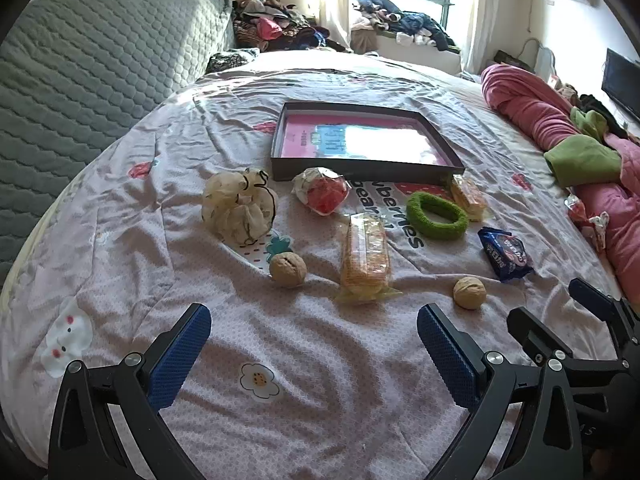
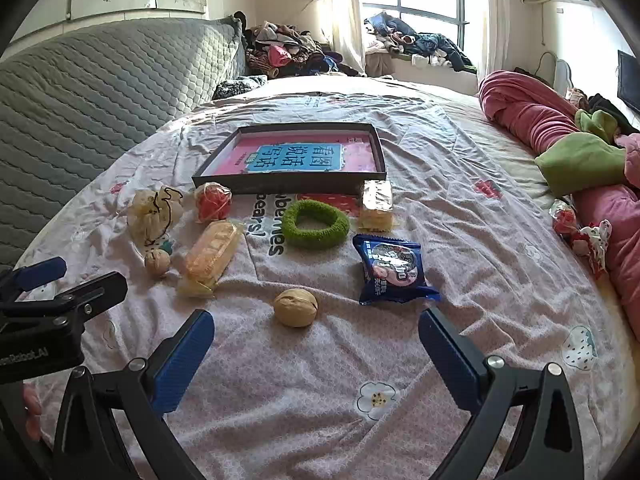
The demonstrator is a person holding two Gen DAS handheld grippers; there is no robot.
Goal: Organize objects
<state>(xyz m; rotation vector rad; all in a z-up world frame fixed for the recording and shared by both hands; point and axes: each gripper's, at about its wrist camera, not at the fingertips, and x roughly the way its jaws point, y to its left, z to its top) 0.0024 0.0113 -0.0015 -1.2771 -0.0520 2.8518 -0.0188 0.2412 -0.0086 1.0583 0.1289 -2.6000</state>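
A shallow black box (image 1: 362,173) (image 2: 288,186) with a pink book inside lies on the bed. In front of it lie a cream scrunchie (image 1: 238,208) (image 2: 154,212), a red wrapped snack (image 1: 322,194) (image 2: 213,201), a long cracker pack (image 1: 365,256) (image 2: 211,258), a green hair band (image 1: 437,216) (image 2: 315,224), a small cracker pack (image 1: 468,197) (image 2: 377,205), a blue snack bag (image 1: 506,254) (image 2: 394,274) and two walnuts (image 1: 288,269) (image 1: 470,293) (image 2: 296,307) (image 2: 157,263). My left gripper (image 1: 314,330) is open and empty, short of the long pack. My right gripper (image 2: 316,332) is open and empty, just short of a walnut.
The bed sheet (image 1: 320,380) is pink and wrinkled. A grey quilted headboard (image 1: 80,80) rises at left. A pink and green duvet (image 1: 560,148) (image 2: 560,152) lies at right with small wrappers (image 2: 580,232) beside it. Clothes are piled by the window (image 1: 400,20).
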